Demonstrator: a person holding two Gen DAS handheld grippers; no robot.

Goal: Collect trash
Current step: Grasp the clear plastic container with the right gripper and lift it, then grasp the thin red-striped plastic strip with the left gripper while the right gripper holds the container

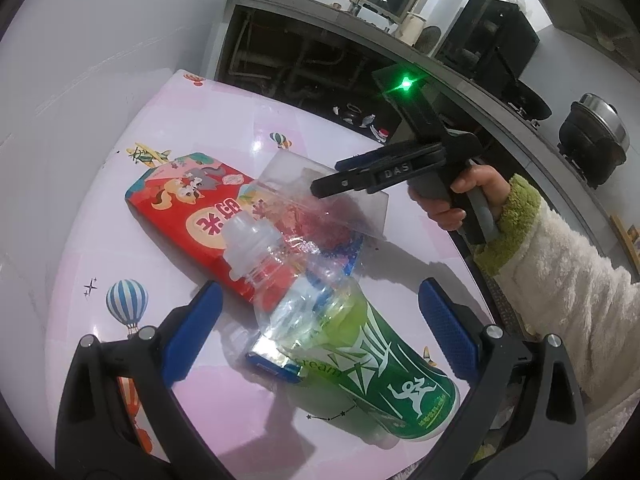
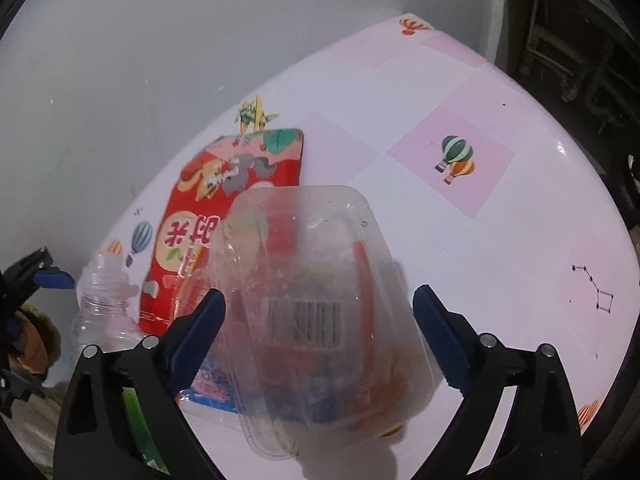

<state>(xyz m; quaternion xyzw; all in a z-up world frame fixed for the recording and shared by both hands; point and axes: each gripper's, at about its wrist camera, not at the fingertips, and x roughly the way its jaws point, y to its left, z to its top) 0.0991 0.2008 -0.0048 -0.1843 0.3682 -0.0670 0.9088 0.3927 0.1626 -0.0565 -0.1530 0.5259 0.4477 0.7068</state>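
A clear plastic bottle with a green label lies on the pink tablecloth, between the wide-apart fingers of my left gripper; neither pad touches it. Against its neck lie a red carton and a blue and silver wrapper. In the right wrist view a clear plastic container with a barcode sits on the pile, filling the gap of my right gripper. Its pads stand at the container's sides, with a thin gap at the right pad. The red carton and the bottle lie to the left.
A grey wall borders the table on the left. A hand in a cream sleeve with a green cuff holds the right gripper. Beyond the table's far edge are a dark kitchen counter with a sink and a black pot.
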